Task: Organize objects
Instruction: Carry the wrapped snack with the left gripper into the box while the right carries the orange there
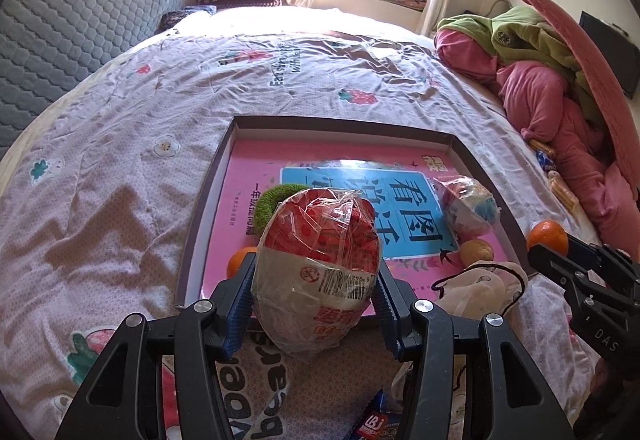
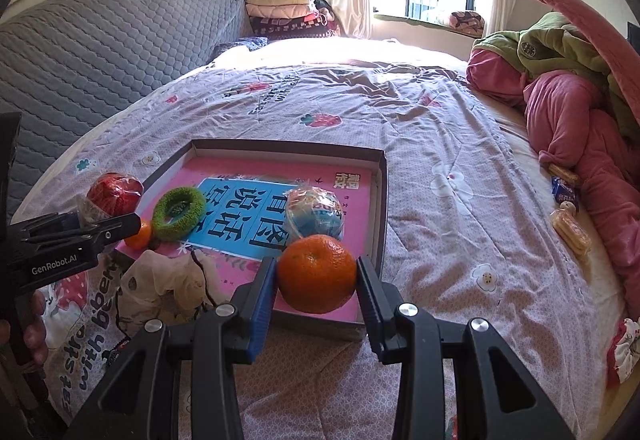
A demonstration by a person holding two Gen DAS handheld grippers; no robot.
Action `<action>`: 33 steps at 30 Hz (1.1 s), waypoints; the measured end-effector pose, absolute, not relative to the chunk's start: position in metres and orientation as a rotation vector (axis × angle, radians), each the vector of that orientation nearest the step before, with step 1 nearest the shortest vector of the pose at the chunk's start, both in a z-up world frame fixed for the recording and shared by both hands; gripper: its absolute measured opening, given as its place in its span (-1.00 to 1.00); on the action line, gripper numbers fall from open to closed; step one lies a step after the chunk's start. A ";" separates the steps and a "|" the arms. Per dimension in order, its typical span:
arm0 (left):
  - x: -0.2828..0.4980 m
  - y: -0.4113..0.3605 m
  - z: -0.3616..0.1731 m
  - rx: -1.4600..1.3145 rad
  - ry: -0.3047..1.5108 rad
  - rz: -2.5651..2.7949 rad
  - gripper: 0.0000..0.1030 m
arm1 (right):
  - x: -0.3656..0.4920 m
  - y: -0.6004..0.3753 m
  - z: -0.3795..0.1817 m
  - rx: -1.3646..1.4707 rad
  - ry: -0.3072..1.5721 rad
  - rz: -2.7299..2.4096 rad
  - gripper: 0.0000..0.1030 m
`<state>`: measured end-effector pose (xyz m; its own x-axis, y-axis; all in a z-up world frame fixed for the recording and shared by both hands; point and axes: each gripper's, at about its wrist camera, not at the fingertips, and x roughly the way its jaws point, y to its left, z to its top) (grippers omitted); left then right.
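A shallow grey-walled cardboard box lid (image 2: 382, 200), lined with a pink-and-blue picture book, lies on a bed covered by a strawberry-print quilt (image 2: 460, 144) and serves as the collecting tray.

Already inside it: a green fuzzy hair ring (image 2: 179, 213), a small round snack pack in clear wrap with blue print (image 2: 316, 214), a small orange at the left near corner (image 2: 141, 234) and, seen from the left wrist, a paler yellowish orange (image 1: 476, 251) near the front edge. A crumpled white drawstring bag (image 2: 168, 288) sprawls over the tray's near rim.

The left tool (image 1: 316, 292) is clamped on a red-and-white egg-shaped snack pack in crinkled film (image 1: 318, 272), held above the near left part of the tray; the pack's long axis runs along the tool's pointing line, red end away from the camera and toward the far rim.

The right tool (image 2: 317, 276) is clamped on a round orange mandarin (image 2: 317, 274) above the near right corner; the fruit has no clear long axis.

Judged state: sorting well advanced, two items in delivery. Still outside on the quilt at right: biscuit packets (image 2: 570, 230) and a blue sweet wrapper (image 2: 564, 194) beside a heap of pink and green bedclothes (image 2: 568, 108).
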<state>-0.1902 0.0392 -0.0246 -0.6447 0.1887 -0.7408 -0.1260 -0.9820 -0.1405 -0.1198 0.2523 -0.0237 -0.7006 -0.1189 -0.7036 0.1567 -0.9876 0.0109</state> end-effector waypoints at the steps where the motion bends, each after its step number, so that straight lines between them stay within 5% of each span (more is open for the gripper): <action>1: -0.190 0.041 -0.025 -1.227 -0.110 2.693 0.07 | -0.121 0.252 -0.025 1.146 0.078 -2.763 -0.22; 33: -0.204 0.069 -0.049 -1.303 -0.054 2.625 0.07 | -0.144 0.250 -0.057 1.268 0.077 -2.735 -0.22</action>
<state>-0.2043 0.0685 -0.0487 -0.5869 0.2032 -0.7837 -0.1711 -0.9773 -0.1253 -0.1442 0.2498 -0.0567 -0.6400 -0.0925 -0.7628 0.1352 -0.9908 0.0067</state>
